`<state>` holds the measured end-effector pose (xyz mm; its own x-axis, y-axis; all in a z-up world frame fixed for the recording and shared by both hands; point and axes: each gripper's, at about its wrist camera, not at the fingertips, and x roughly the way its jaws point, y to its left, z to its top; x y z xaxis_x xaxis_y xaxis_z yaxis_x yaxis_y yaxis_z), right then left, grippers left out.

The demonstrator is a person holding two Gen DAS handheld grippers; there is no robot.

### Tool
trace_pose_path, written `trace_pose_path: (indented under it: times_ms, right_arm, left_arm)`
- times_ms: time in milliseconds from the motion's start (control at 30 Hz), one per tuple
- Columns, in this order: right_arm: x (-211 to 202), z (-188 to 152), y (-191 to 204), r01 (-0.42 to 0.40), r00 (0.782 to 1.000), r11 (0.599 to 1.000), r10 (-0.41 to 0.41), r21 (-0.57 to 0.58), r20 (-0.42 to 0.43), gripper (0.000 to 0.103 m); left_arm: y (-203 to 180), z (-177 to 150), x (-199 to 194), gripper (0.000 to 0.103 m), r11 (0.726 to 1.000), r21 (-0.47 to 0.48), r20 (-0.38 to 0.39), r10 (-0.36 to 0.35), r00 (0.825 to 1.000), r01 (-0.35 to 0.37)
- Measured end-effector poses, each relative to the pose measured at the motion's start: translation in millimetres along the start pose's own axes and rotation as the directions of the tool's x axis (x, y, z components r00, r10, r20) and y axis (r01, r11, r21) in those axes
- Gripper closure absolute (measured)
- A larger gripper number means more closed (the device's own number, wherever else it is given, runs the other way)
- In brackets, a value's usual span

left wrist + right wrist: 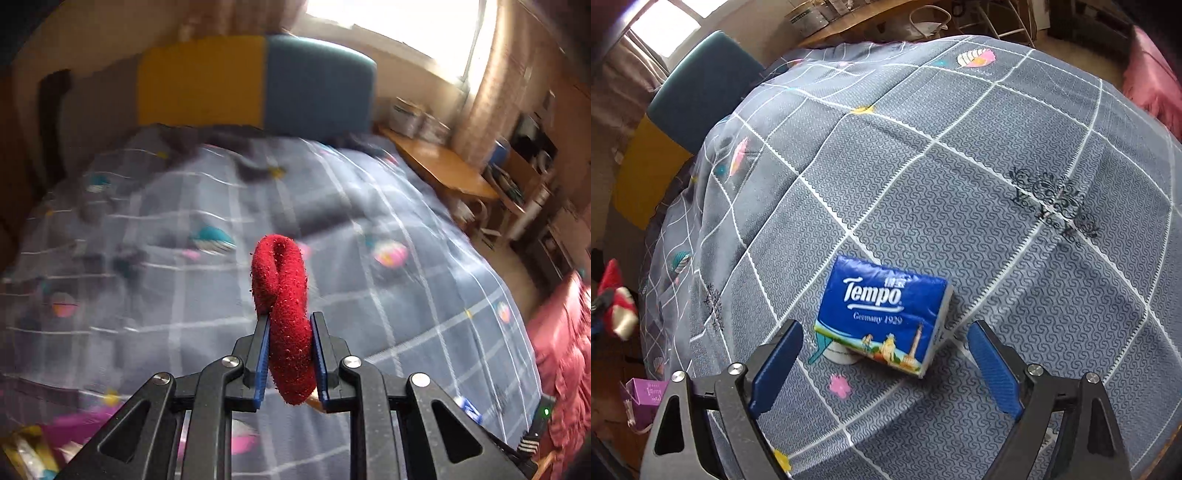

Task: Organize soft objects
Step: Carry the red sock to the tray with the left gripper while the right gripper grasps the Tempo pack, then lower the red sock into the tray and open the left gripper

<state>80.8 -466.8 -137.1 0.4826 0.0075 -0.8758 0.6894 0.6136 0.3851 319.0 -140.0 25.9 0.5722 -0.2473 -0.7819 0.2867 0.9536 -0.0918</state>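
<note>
While the left gripper (289, 354) hangs above the bed (369, 295), it's clamped tight on a red fuzzy loop (284, 314), a soft terry band folded over itself. The blue pads (261, 362) press into the band on both sides, and the upper curl of it stands up past the fingertips. Everything behind it in the left wrist view is smeared, but you can make out the grey checked bedcover, a headboard (255, 81) that is half yellow, half teal, and a wooden desk (439, 162) off to the right by the bright window (399, 22). A red quilt (561, 347) bunches at the right edge.

Over to the right gripper (885, 345), and its jaws are spread wide, with nothing pinched. It looks down at a blue Tempo tissue pack (882, 314) lying on the bedcover (960, 184). The pack sits tilted, its near end propped on a small white object (842, 356) that only partly shows beneath it; I can't tell what that is. The pack lies between the two blue pads (775, 365) but clear of both of them.

At the far left of the right wrist view, a red and white item (617, 299) appears off the edge of the bed, too blurred to name, and a purple box (646, 395) sits lower down.
</note>
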Motion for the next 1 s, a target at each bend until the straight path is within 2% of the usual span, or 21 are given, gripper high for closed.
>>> trace_pose_path:
  times_ms: [100,233,333,467,567,667,833,1000]
  right_arm:
    - [5,4,8,0.029,1.000,0.999,-0.028,-0.022,0.011,0.007]
    - [17,7,17,0.060,0.998,0.998,-0.060,-0.029,-0.001,0.005]
    - [22,10,23,0.094,0.995,0.994,-0.093,-0.050,0.025,0.004]
    - [31,10,37,0.165,0.985,0.979,-0.158,-0.117,0.066,0.003]
    - [35,6,47,0.218,0.975,0.954,-0.203,-0.203,0.095,0.013]
    - [37,2,55,0.261,0.964,0.928,-0.239,-0.264,0.115,0.028]
    - [38,-5,59,0.293,0.955,0.900,-0.263,-0.323,0.133,0.029]
    - [38,-6,57,0.274,0.961,0.908,-0.246,-0.319,0.124,0.029]
  left_arm:
    - [57,16,-17,0.084,0.993,-0.063,0.033,0.098,0.995,-0.095]
    - [145,17,-46,0.084,0.965,-0.160,0.056,0.219,0.974,-0.208]
    - [196,0,-66,0.084,0.944,-0.205,0.054,0.273,0.961,-0.257]
    - [257,-46,-89,0.084,0.920,-0.252,0.032,0.317,0.948,-0.299]
    - [293,-92,-106,0.084,0.908,-0.303,0.014,0.309,0.951,-0.291]
    - [311,-134,-123,0.084,0.900,-0.337,0.014,0.299,0.954,-0.277]
    - [335,-208,-152,0.084,0.887,-0.400,0.023,0.262,0.965,-0.231]
    - [345,-277,-174,0.084,0.869,-0.455,0.007,0.223,0.975,-0.195]
